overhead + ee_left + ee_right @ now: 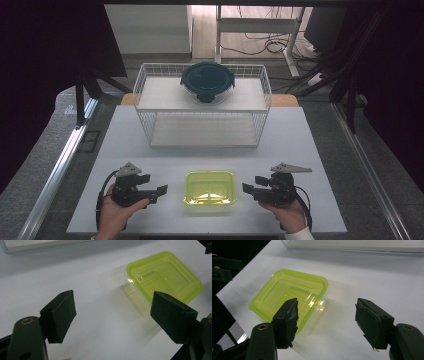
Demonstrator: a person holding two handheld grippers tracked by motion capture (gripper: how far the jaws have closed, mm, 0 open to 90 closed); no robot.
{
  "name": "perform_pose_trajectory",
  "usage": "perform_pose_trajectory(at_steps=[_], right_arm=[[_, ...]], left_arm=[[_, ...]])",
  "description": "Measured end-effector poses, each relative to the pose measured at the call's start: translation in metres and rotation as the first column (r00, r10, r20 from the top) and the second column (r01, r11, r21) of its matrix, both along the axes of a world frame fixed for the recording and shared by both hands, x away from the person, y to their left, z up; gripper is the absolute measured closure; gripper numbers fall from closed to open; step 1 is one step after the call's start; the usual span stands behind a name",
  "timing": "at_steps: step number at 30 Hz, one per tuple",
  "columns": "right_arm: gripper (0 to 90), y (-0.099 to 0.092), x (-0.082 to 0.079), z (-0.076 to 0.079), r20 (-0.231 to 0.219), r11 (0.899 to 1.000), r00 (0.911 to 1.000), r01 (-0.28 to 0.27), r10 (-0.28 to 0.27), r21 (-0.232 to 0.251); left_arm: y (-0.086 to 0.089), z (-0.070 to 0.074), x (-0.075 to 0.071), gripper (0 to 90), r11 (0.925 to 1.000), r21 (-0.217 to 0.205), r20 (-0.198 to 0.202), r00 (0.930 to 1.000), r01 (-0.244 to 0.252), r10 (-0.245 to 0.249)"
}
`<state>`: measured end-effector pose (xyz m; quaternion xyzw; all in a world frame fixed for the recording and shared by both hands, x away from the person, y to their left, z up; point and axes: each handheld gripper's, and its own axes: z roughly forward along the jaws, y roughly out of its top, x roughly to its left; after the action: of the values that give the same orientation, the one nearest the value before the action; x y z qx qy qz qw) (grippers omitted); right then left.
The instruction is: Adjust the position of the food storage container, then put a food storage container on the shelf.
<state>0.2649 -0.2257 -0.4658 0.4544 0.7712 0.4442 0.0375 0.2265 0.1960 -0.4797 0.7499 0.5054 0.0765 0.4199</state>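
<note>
In high view, near edge of white table: sitting centred betw. both tools, the green-lidded box, lid on, flat on the table. Flanking it w/ a clear gap each side: left gripper and right gripper, both pointing inward, neither touching. Farther back, standing on the table, wire basket w/ a dark round container resting on its upper shelf.

In left gripper view: standing wide apart, jaws w/ nothing betw. them; green-lidded box lying beyond right jaw, off-centre. Worth swinging the tool so the box sits midway betw. the pads before closing in.

In right gripper view: standing apart too, roughly two-thirds open, empty; green-lidded box lying behind left jaw, corner toward the camera. Probably too narrow for the box's width as is, so opening further or aiming for a short side or the lid rim.

Judging the step as approach for a grasp: squaring pads to a straight wall, not a rounded corner; coming in low and level, since thin clear walls likely flexing under squeeze; bracing w/ one tool if lifting the lid w/ the other.
</note>
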Motion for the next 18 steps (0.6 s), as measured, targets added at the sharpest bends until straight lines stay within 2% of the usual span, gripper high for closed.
perform_pose_trajectory(at_steps=[7,12,15,18], right_arm=[[32.7,0.0011,-0.0003,-0.0013,-0.012,1.000,0.9997,-0.023,0.023,0.018],[33.2,0.0044,-0.0008,-0.0020,-0.028,0.999,0.9987,-0.042,0.043,0.027],[33.7,0.0064,-0.0003,-0.0035,-0.036,0.998,0.9980,-0.050,0.051,0.029],[33.9,0.0084,0.0004,-0.0056,-0.043,0.998,0.9972,-0.059,0.061,0.027]], left_arm=[[0.0010,-0.0025,0.0000,21.0,0.9987,-0.049,-0.019,0.9997,-0.013,0.012],[-0.0040,-0.0043,0.0016,20.6,0.9959,-0.090,-0.043,0.9990,0.004,-0.008],[-0.0046,-0.0048,0.0027,24.7,0.9931,-0.116,-0.058,0.9980,0.016,-0.023],[-0.0039,-0.0072,0.0046,24.8,0.9917,-0.128,-0.071,0.9973,0.011,-0.021]])
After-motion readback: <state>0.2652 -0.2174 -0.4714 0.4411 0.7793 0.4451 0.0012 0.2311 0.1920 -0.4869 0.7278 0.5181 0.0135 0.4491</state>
